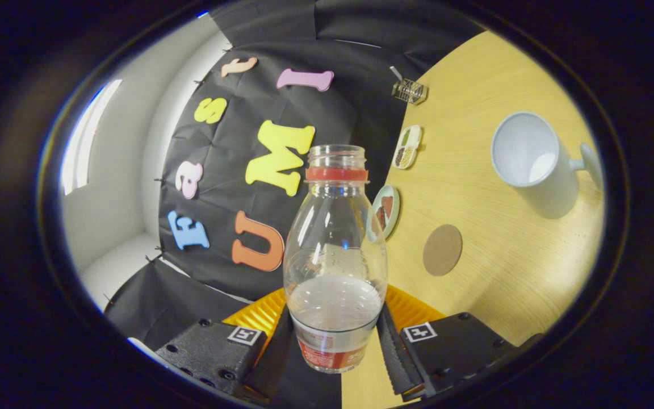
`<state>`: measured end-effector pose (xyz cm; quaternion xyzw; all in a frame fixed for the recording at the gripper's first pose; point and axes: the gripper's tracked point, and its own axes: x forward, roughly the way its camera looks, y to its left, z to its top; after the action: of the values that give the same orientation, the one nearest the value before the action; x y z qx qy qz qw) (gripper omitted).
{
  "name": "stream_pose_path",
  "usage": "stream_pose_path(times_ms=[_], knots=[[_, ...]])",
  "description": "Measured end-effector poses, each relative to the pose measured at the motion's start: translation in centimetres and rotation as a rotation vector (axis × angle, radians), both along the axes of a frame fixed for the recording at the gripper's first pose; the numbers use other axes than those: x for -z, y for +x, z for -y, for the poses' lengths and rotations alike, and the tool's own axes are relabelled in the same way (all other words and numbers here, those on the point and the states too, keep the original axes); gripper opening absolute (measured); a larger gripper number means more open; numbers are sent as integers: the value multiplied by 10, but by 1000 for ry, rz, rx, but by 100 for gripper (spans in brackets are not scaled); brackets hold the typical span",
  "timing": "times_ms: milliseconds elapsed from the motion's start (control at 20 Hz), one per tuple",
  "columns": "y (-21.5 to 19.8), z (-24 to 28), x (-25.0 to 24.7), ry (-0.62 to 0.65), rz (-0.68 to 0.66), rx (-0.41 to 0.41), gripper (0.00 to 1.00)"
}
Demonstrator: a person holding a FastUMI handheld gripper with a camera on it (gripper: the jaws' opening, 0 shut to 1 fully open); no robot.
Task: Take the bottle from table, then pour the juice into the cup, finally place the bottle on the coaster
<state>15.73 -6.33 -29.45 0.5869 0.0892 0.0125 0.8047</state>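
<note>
Wooden table [503,255] tilts across view, black wall behind. Gripper [335,346] clamped on bottle [335,255], both fingers pressing its base; uncapped neck points straight ahead. Cup [531,159] lies off right of mouth, well apart; coaster [442,250] nearer, between.

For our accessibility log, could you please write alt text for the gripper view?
The gripper is shut on a clear, uncapped bottle holding a little liquid. Beyond, a white cup and a round coaster sit on the wooden table.
</note>
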Motion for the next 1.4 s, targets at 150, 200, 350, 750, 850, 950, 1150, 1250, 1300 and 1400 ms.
stream_pose_path(times_ms=[150,200,350,750,850,950,1150,1250,1300,1400], knots=[[-2,4,-4,79,9,14,76],[-1,5,-2,102,7,14,76],[-2,8,-4,186,23,30,76],[-2,18,-2,318,40,61,76],[2,16,-8,365,55,58,76],[5,16,-11,389,66,57,76],[6,17,-19,425,86,64,75],[7,21,-24,438,100,69,76],[8,23,-25,437,98,69,76],[8,28,-31,452,109,72,75]])
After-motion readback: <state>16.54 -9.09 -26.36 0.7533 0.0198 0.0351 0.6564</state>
